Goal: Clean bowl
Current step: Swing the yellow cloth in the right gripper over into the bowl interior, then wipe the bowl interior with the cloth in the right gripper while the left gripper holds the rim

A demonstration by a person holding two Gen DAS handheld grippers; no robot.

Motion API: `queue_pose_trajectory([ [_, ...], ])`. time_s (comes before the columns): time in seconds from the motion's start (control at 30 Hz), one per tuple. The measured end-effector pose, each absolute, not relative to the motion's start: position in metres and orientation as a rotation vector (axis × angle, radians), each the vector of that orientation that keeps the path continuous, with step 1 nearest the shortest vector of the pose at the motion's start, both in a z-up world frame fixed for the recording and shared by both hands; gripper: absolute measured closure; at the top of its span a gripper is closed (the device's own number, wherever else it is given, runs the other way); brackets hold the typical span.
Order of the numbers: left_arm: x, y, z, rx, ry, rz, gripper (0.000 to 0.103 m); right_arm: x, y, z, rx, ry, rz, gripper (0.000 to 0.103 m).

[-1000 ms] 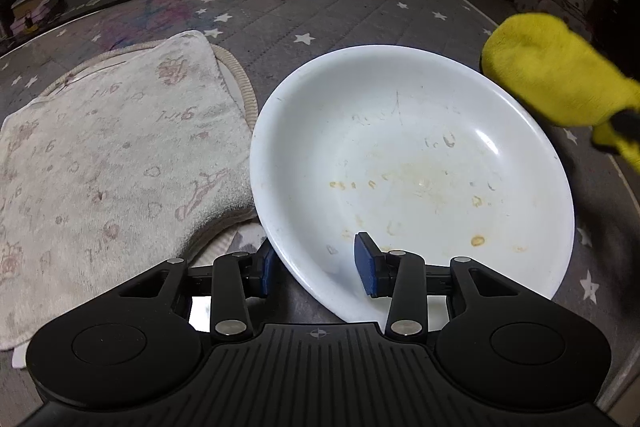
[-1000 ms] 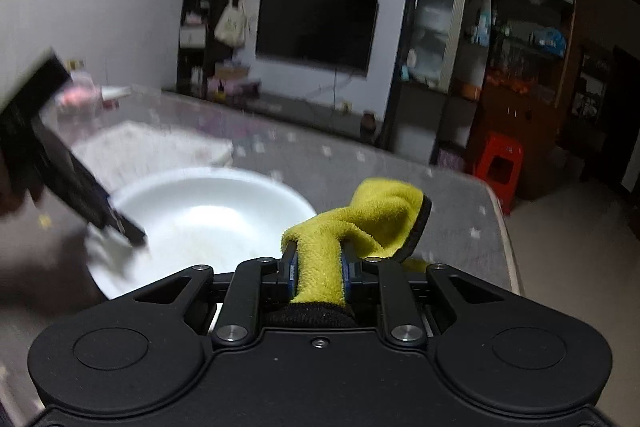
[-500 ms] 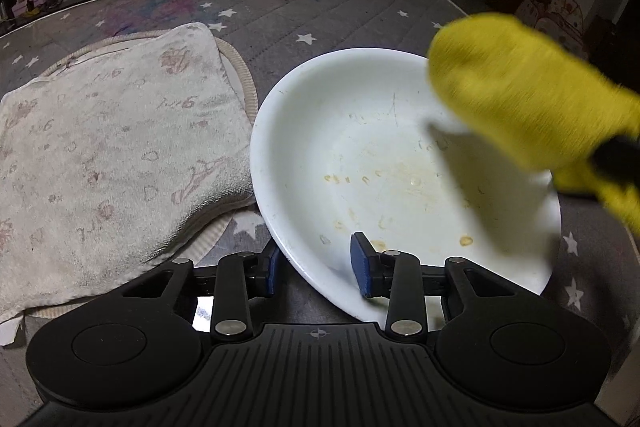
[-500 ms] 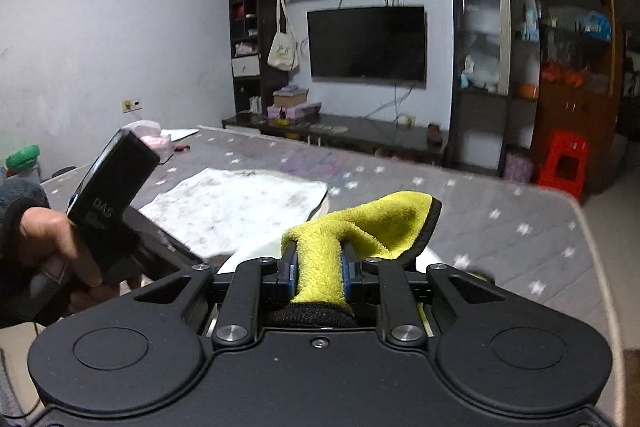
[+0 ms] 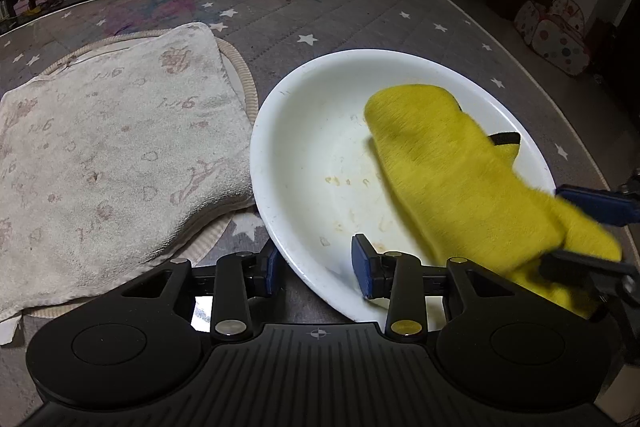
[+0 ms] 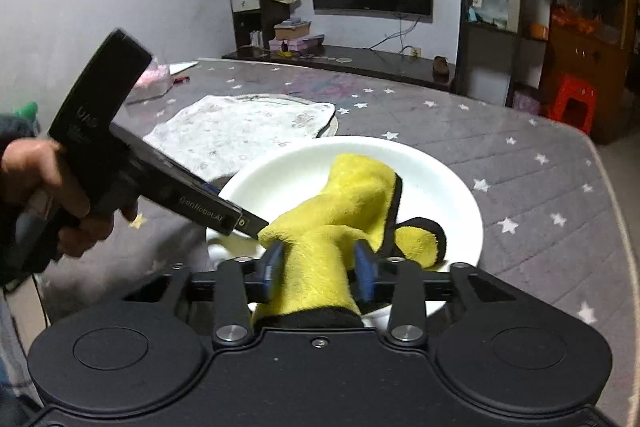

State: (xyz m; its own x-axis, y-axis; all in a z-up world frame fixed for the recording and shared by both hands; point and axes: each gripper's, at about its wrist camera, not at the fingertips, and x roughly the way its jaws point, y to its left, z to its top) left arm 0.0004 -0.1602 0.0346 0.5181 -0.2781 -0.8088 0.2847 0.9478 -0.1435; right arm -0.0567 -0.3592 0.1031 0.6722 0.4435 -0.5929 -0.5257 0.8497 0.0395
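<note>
The white bowl point(image 5: 320, 131) sits on the star-patterned table, with brownish food stains on its floor. My left gripper point(image 5: 316, 267) is shut on the bowl's near-left rim, one pad outside the wall and one inside. A yellow cloth point(image 5: 452, 167) lies across the right half of the bowl's inside, touching it. My right gripper point(image 6: 318, 267) is shut on the yellow cloth point(image 6: 344, 203), whose free end drapes forward into the bowl point(image 6: 440, 179). In the right wrist view a hand point(image 6: 44, 187) holds the left gripper point(image 6: 248, 223) at the bowl's left rim.
A pale printed towel point(image 5: 112, 147) lies on a round woven mat point(image 5: 244, 83) just left of the bowl, touching its rim. The table's right edge point(image 6: 612, 195) runs close behind the bowl. A red stool point(image 6: 572, 99) stands beyond the table.
The right gripper has brought the yellow cloth from beyond the bowl's right rim down into the bowl. The left gripper keeps its hold on the rim.
</note>
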Motion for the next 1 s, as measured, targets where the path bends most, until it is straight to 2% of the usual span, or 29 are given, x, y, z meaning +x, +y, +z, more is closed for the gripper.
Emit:
queue_pose_trajectory([
  [0.13,0.0,-0.163,0.035,0.009,0.967,-0.329,0.063,-0.062,-0.362,0.11,-0.12,0.615,0.552,0.05],
  [0.47,0.004,-0.157,0.037,-0.045,0.985,-0.3,0.062,-0.035,-0.353,0.088,-0.102,0.646,0.535,0.051],
  [0.5,0.005,-0.155,0.037,-0.051,0.987,-0.297,0.062,-0.032,-0.352,0.086,-0.1,0.649,0.534,0.055],
  [0.57,0.007,-0.153,0.038,-0.063,0.99,-0.291,0.062,-0.029,-0.348,0.082,-0.095,0.655,0.529,0.056],
  [0.73,0.017,-0.149,0.037,-0.089,0.993,-0.273,0.062,-0.03,-0.324,0.073,-0.081,0.698,0.518,0.077],
  [0.8,0.021,-0.147,0.037,-0.099,0.992,-0.271,0.063,-0.031,-0.322,0.068,-0.107,0.712,0.52,0.079],
  [0.87,0.023,-0.147,0.036,-0.095,0.989,-0.265,0.069,-0.031,-0.321,0.065,-0.121,0.727,0.516,0.081],
  [1.0,0.021,-0.151,0.034,-0.049,0.966,-0.271,0.072,-0.03,-0.325,0.061,-0.139,0.731,0.495,0.082],
])
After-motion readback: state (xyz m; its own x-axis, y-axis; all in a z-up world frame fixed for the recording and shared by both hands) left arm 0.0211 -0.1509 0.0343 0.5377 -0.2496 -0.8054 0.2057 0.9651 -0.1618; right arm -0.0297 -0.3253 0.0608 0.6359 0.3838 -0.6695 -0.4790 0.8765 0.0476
